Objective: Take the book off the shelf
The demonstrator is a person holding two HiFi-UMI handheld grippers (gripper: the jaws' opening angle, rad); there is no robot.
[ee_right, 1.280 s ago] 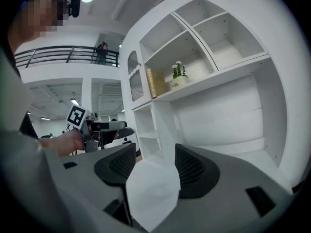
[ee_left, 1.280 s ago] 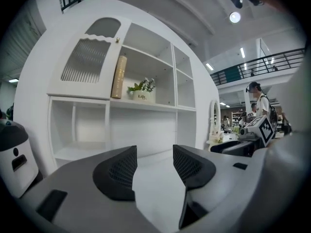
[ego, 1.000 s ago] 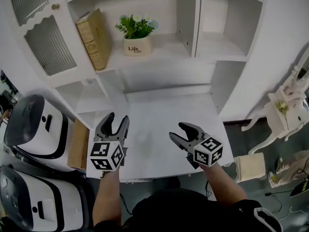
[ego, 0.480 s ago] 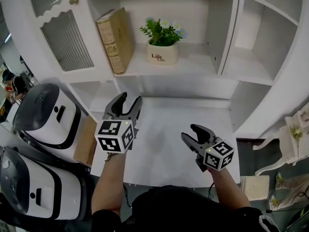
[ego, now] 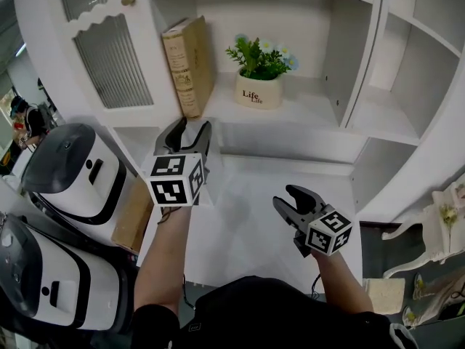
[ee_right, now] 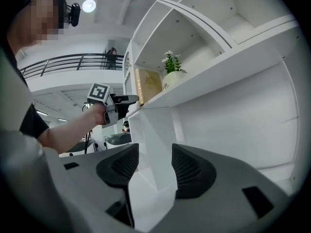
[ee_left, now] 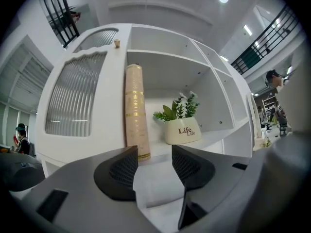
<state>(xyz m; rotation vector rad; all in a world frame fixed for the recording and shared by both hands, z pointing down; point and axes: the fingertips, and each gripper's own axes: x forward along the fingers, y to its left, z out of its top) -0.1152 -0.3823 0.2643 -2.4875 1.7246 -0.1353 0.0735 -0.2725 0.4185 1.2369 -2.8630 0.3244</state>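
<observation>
A tan, gold-banded book (ego: 187, 64) stands upright at the left end of the white shelf (ego: 305, 115), leaning against the cabinet wall. In the left gripper view the book (ee_left: 134, 113) rises just beyond the left jaw. My left gripper (ego: 187, 127) is raised to the shelf's front edge, right below the book, open with nothing between its jaws (ee_left: 154, 154). My right gripper (ego: 287, 201) hovers low over the desk; its jaws are closing a little, still apart, with nothing between them (ee_right: 154, 152).
A potted plant in a white "Life" pot (ego: 259, 86) stands to the right of the book. A ribbed-glass cabinet door (ego: 102, 42) is to the left, an upright divider (ego: 354, 49) to the right. White machines (ego: 69, 173) and a cardboard box (ego: 134, 213) flank the desk (ego: 247, 224).
My left gripper has risen from over the desk to the shelf edge under the book. The right gripper stayed low over the desk and its jaws narrowed slightly.
</observation>
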